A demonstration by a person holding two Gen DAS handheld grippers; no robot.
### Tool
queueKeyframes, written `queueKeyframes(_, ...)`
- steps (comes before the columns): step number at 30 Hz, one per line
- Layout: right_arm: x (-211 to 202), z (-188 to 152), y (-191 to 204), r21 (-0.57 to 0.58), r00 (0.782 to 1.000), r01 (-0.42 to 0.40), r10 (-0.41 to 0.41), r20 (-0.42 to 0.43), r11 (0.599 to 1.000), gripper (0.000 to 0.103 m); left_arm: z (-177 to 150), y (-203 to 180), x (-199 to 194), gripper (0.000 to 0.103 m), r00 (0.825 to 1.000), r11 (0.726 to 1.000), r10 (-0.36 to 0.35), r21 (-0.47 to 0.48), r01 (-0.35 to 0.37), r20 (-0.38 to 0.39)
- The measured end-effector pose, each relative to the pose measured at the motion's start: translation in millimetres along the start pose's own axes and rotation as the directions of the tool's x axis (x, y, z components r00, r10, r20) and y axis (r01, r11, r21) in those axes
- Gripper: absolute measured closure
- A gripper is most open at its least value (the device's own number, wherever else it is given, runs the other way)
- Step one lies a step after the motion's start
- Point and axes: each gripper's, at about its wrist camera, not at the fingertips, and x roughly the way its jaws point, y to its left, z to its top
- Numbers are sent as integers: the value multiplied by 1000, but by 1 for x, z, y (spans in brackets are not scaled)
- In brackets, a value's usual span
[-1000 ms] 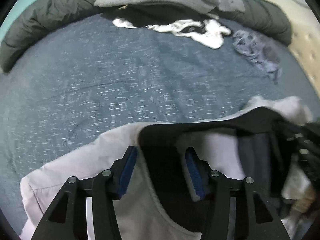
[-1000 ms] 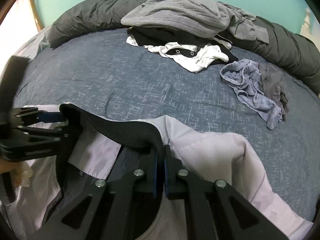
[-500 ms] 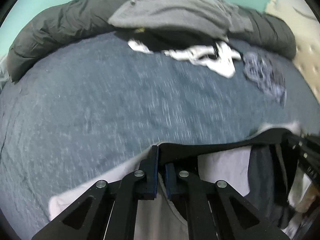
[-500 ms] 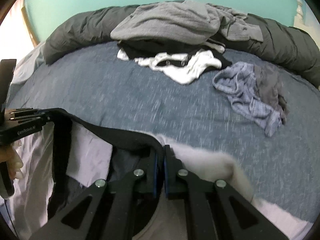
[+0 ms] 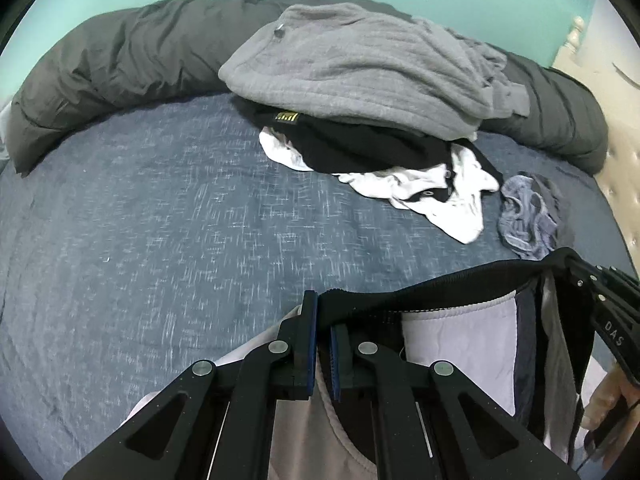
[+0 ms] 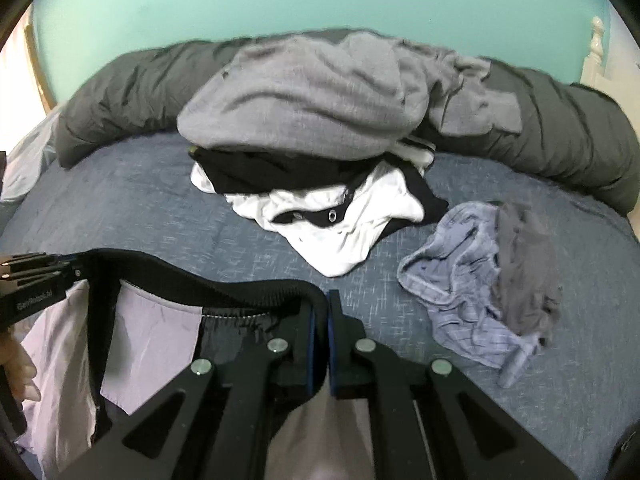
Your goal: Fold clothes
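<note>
A pale lilac garment (image 5: 460, 344) with a black elastic waistband (image 5: 440, 292) hangs stretched between my two grippers above the blue bedspread (image 5: 160, 220). My left gripper (image 5: 322, 316) is shut on the waistband's left end. The right gripper (image 5: 592, 280) shows at the right edge of that view, gripping the other end. In the right wrist view, my right gripper (image 6: 322, 304) is shut on the waistband (image 6: 200, 276). The lilac fabric (image 6: 156, 332) hangs below it. The left gripper (image 6: 74, 270) holds the far end at the left edge.
At the back of the bed a pile holds a grey sweater (image 5: 360, 68), a black garment (image 5: 360, 148) and a white garment (image 5: 432, 196). Blue checked underwear (image 6: 472, 288) lies to the right. A rolled dark duvet (image 5: 120, 64) lines the far edge. A beige headboard (image 5: 616, 140) stands at right.
The left gripper, open a second ago around the waistband, has shut on it. Both grippers have risen, and the waistband is now pulled straighter between them.
</note>
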Motion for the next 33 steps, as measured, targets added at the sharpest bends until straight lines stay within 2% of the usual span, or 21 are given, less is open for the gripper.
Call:
queueKeyframes(4,32,-10,1,1,999,3,-2,-53,1000,99,-5,5,29,98,999,1000,-5,-15,4,-42)
queueKeyframes(7,53,-22,5,-1,994,-46,46,-98,999,98,-15,6,49,98,998,1000,-12,-8,11,-64)
queueKeyframes(10,61,-29,9,-15,989,-101,99,-110,995,91,-21,7,56,96,997,1000,-28,-16,27,-70)
queueKeyframes(12,55,-30,10,-8,988,-124,123,-90,992,70,-21,6,52,95,998,999,-31,-11,31,-56)
queueKeyframes(14,45,-29,11,-3,987,-147,146,-65,989,43,-19,3,40,85,999,999,-37,6,37,-39)
queueKeyframes(15,38,-28,11,-1,986,-161,160,-53,987,41,-18,2,32,82,999,999,-48,10,48,-22)
queueKeyframes(16,29,-30,8,11,985,-168,168,-43,986,41,-17,2,24,76,998,998,-63,7,63,-11)
queueKeyframes(19,1,-35,0,47,982,-190,191,-12,981,41,-17,5,0,70,995,995,-98,1,98,-9)
queueKeyframes(23,-36,-42,-10,96,975,-221,219,30,971,41,-24,17,-37,69,994,994,-110,8,110,-6)
queueKeyframes(28,-100,-100,-25,152,962,-271,260,85,951,41,-64,47,-92,69,989,989,-144,-26,144,-16)
queueKeyframes(33,-154,-182,-34,236,938,-346,330,105,908,37,-125,72,-137,68,990,990,-133,-53,131,-41)
